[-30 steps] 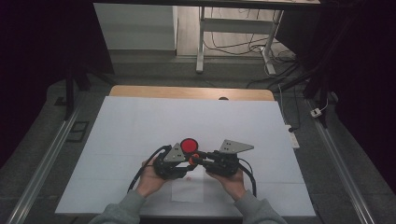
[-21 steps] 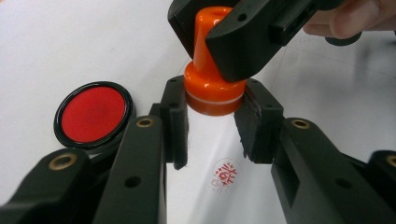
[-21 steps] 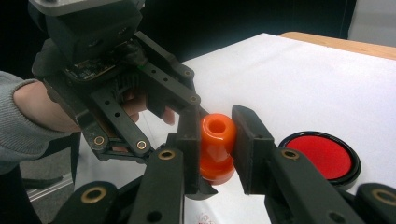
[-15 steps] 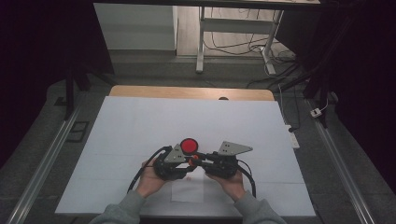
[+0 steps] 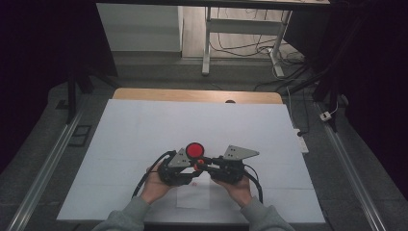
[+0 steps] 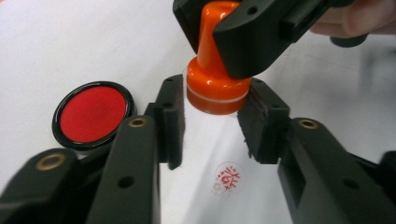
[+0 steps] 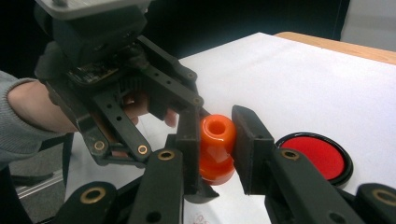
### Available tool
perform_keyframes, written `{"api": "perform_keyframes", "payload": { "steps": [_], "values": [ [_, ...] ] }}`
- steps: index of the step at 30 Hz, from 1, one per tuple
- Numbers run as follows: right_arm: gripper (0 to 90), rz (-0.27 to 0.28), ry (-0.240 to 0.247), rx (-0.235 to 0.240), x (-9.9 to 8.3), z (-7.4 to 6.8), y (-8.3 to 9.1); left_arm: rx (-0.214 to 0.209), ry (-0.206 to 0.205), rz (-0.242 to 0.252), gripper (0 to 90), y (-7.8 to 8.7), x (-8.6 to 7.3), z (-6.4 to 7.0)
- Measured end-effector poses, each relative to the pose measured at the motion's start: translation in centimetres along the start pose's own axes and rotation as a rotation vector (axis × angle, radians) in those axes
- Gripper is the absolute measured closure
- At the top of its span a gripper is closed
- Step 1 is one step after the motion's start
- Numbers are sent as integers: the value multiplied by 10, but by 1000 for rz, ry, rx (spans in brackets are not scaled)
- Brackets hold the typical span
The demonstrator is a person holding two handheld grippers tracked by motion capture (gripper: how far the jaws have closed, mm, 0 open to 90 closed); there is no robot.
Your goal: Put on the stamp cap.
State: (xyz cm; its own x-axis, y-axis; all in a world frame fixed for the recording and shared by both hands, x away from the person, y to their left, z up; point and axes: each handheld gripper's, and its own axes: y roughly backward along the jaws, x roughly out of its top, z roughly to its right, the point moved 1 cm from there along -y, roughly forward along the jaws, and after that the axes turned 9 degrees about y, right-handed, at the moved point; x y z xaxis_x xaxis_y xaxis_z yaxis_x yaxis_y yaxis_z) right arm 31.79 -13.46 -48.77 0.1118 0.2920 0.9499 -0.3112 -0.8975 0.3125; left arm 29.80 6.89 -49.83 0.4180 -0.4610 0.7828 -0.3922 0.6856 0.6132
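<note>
An orange stamp [image 7: 215, 140] hangs just above the table with my right gripper [image 7: 217, 140] shut on its handle. In the left gripper view my left gripper [image 6: 212, 123] has its pads tight on either side of the stamp's base [image 6: 212, 91], where a faint clear cap seems to sit. A round red ink pad [image 6: 92, 113] in a black case lies open beside them. Under the stamp, a red stamped mark [image 6: 227, 176] shows on the paper. In the high view both grippers meet tip to tip at the stamp [image 5: 197, 163], just in front of the ink pad [image 5: 195, 149].
A small sheet of paper [image 5: 192, 196] lies on the white table cover [image 5: 144, 125] under the hands. A wooden table edge [image 5: 192, 95] runs along the far side, with a metal rail [image 5: 43, 168] at the left and another at the right.
</note>
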Motion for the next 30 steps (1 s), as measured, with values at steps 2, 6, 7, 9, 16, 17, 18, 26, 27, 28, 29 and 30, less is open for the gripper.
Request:
{"api": "perform_keyframes", "payload": {
  "steps": [2, 6, 7, 9, 16, 17, 18, 26, 27, 28, 29, 30],
  "values": [
    [727, 3, 1, -3, 0, 0, 0, 1, 6, 0, 567, 0, 0, 0],
    [726, 6, 2, -8, 1, 1, 2, 4, 10, -2, 507, 0, -1, -1],
    [726, 6, 1, -10, 1, 1, 2, 7, 13, -2, 491, 1, -1, -2],
    [726, 8, 0, -15, 1, 2, 3, 16, 18, 3, 456, 2, -1, -3],
    [726, 15, 2, -27, 2, 4, 6, 52, 52, 20, 298, 10, -7, -7],
    [726, 18, 3, -29, 2, 5, 6, 53, 57, 20, 292, 11, -7, -8],
    [726, 17, 5, -29, 2, 5, 7, 53, 59, 19, 289, 12, -8, -8],
    [726, 18, 3, -44, 2, 9, 10, 61, 84, 27, 281, 28, -17, -15],
    [726, 18, 3, -46, 2, 9, 11, 64, 90, 27, 281, 29, -19, -16],
    [726, 18, 3, -48, 2, 10, 12, 68, 96, 26, 281, 31, -22, -17],
    [726, 17, 4, -51, 2, 10, 12, 72, 104, 24, 281, 34, -25, -18],
    [726, 16, 4, -53, 2, 11, 13, 79, 112, 24, 281, 36, -27, -19]
  ]
}}
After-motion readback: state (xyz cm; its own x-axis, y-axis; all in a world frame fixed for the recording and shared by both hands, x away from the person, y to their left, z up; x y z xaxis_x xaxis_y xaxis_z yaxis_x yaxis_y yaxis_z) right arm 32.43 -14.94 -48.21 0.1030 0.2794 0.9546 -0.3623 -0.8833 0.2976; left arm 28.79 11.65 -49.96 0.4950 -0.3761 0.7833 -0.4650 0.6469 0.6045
